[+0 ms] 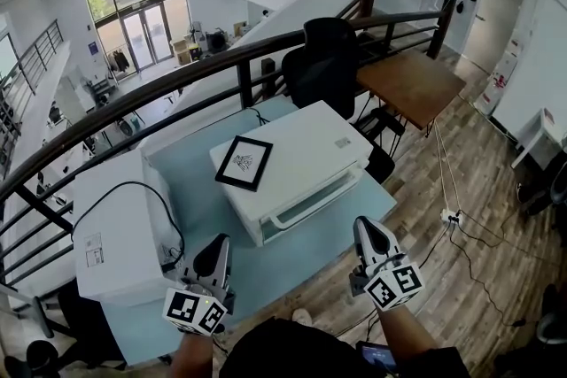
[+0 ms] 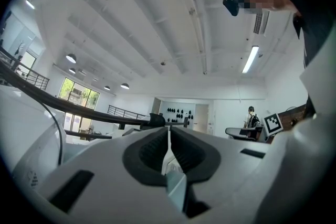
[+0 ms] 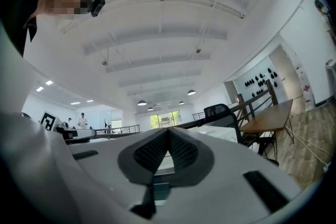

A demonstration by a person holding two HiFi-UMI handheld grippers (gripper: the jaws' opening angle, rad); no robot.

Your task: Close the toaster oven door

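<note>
The white toaster oven sits on the light blue table, its front turned toward me. Its door lies flush against the front and looks closed. A black-framed marker card lies on its top. My left gripper is held low at the table's near edge, left of the oven and apart from it, jaws shut on nothing. My right gripper is held just off the table's near right corner, also shut and empty. In both gripper views the pads meet, left gripper and right gripper, both aimed up toward the ceiling.
A white box with a black cable stands at the table's left. A dark railing runs behind the table, with a black chair and a brown wooden table at the right. A power strip and cords lie on the wood floor.
</note>
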